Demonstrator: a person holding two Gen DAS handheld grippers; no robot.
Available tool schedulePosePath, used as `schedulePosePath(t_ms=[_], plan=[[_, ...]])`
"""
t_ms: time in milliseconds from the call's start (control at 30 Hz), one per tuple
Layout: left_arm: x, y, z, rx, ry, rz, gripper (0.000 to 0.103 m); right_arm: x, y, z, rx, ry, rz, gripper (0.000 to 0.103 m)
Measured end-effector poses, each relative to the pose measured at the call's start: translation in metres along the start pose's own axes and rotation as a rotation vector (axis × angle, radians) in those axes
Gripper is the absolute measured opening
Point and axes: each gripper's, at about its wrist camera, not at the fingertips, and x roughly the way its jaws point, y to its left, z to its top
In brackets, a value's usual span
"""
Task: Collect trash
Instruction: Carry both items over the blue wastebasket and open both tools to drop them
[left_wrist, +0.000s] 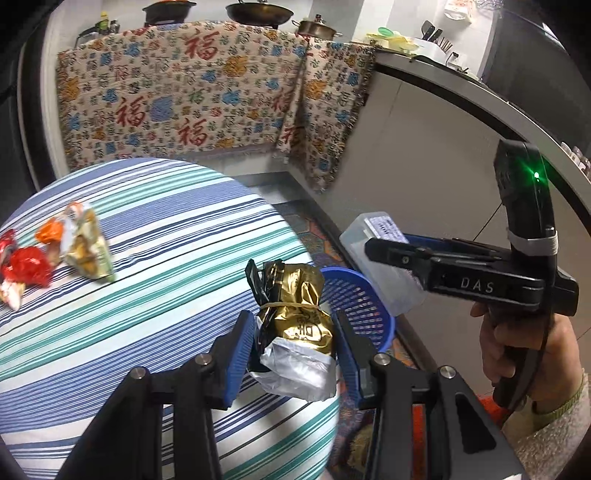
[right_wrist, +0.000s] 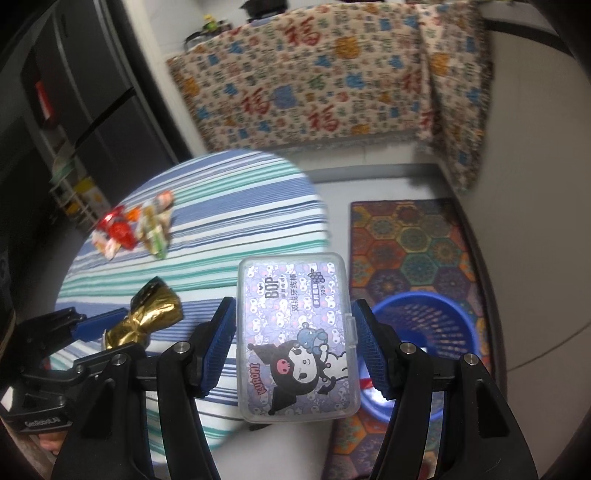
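Left tongs (left_wrist: 291, 347) pinch a gold foil packet (left_wrist: 295, 314) over the striped bench (left_wrist: 147, 295) edge, while right tongs (right_wrist: 295, 343) pinch a clear plastic floss box (right_wrist: 297, 339) beside the blue basket (right_wrist: 424, 332) on the floor.

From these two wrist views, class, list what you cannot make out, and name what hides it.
- Basket contents: in the left wrist view the gold foil bag and the clear plastic box cover the blue basket; in the right wrist view that box and its gripper block it.
- Wrappers on the striped table: their print is blurred.
- Box's far side: turned away.
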Motion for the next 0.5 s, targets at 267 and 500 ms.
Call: schedulePosePath(t_ms=[267, 500], plan=[[0.045, -0.043, 0.040, 0.022, 0.012, -0.062, 0.044, -0.014, -0.084, 0.031, 0.097, -0.019, -0.128, 0.065], [0.112, -0.094, 0.050, 0.073, 0.048, -0.083, 0.044, 0.008, -0.147, 0.018, 0.234, 0.000, -0.154, 0.065]])
